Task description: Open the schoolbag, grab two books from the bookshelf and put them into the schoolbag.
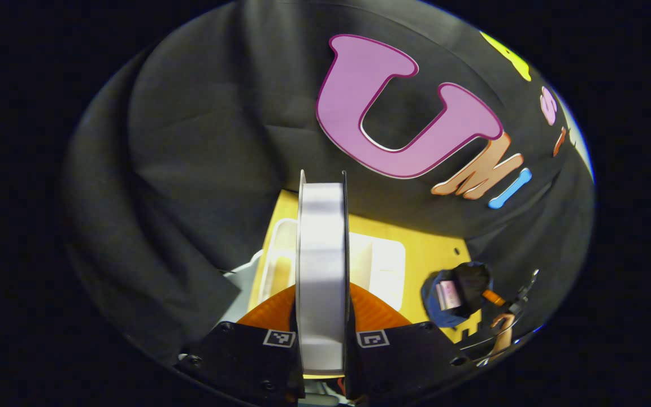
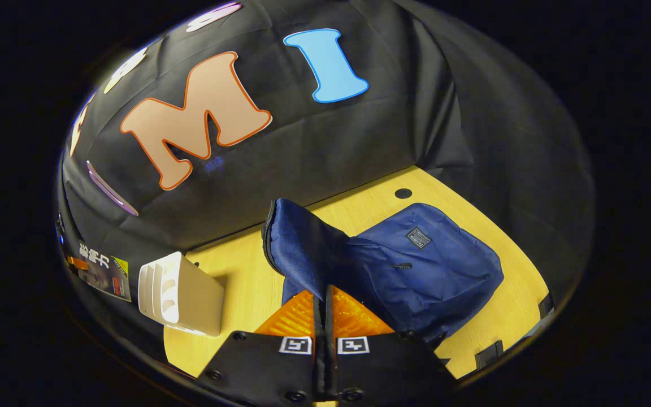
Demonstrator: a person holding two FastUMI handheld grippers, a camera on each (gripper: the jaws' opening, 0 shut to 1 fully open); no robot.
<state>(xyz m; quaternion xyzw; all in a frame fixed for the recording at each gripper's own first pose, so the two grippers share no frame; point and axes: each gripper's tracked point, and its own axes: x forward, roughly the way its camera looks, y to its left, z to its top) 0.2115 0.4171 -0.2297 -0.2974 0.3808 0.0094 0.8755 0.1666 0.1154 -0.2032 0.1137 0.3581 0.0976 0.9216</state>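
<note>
Left gripper view has my left gripper [image 1: 323, 316] clamped on a book [image 1: 322, 265], both fingers [image 1: 379, 314] pressing its covers, the pale page edge standing upright straight ahead. I am holding it lifted above the white bookshelf [image 1: 385, 263], which sits on the yellow table [image 1: 433, 249] below and behind the book. Off to the right of the bookshelf in this view lies the blue schoolbag [image 1: 455, 297], with something pale and pinkish showing in its mouth; I judge it may be a first book, but it is too small to be sure.

In the right gripper view my right gripper [image 2: 324, 316] is closed on the schoolbag's [image 2: 416, 265] flap [image 2: 297, 249], fingers [image 2: 354, 314] pinched tight on the dark blue fabric and holding it raised, so the bag stands open. The bookshelf [image 2: 181, 294] stands well to the left of the schoolbag, near the table's [image 2: 246, 282] back edge. Beyond the bookshelf a book cover [image 2: 102, 271] shows at the rim.

My reading: opening is done, one book is out of the bookshelf and in transit. Left to do is carrying it across to the schoolbag, and possibly one more fetch.
</note>
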